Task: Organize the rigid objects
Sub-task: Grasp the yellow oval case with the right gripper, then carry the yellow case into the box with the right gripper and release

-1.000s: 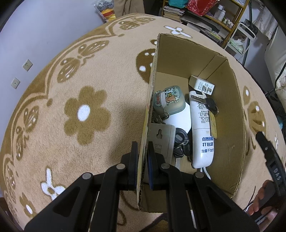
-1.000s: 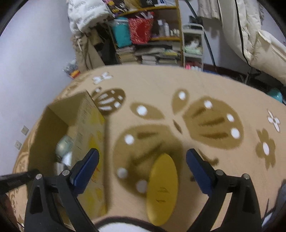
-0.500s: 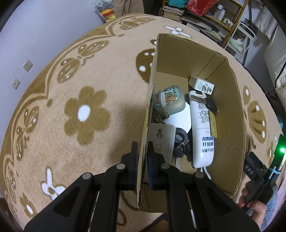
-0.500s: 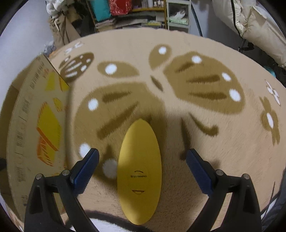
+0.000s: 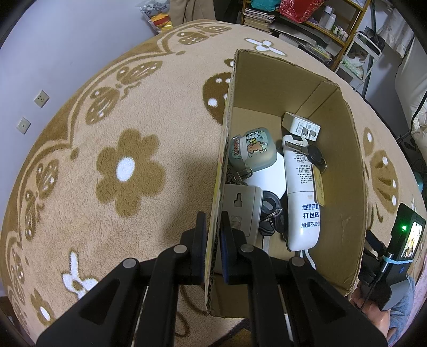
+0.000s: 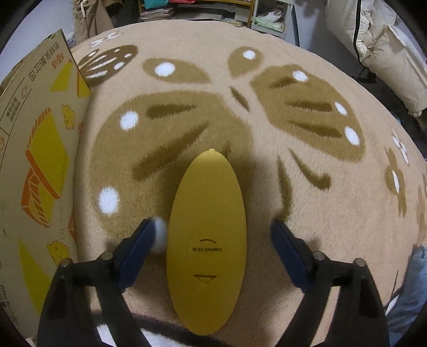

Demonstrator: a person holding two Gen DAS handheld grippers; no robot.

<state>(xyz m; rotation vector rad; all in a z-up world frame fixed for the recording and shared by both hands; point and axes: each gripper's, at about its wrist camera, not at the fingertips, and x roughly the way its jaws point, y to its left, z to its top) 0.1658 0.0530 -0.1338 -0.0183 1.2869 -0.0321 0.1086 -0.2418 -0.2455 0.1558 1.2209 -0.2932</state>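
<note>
A yellow oval case (image 6: 205, 240) lies flat on the beige patterned rug, lengthwise between the fingers of my right gripper (image 6: 213, 240). Its jaws are closing, with a gap still on each side of the case. An open cardboard box (image 5: 344, 170) stands on the rug, and my left gripper (image 5: 212, 240) is shut on its near left wall. Inside the box lie a white bottle (image 5: 301, 194), a cartoon-printed pouch (image 5: 250, 149), a small white carton (image 5: 301, 126), keys (image 5: 315, 156) and a grey wall plate (image 5: 241, 205). In the right wrist view the box's printed outer wall (image 6: 40, 170) stands at the left.
Cluttered shelves (image 5: 307, 18) with books and bottles stand beyond the rug. A white padded coat (image 6: 384, 48) hangs at the upper right. A wall with sockets (image 5: 41, 98) borders the rug's left side. The right hand's device with a small lit screen (image 5: 408, 237) shows by the box.
My right gripper sank toward the rug and tilted downward, so the yellow case now lies between its fingers, which have drawn closer together. My left gripper kept its hold on the box wall.
</note>
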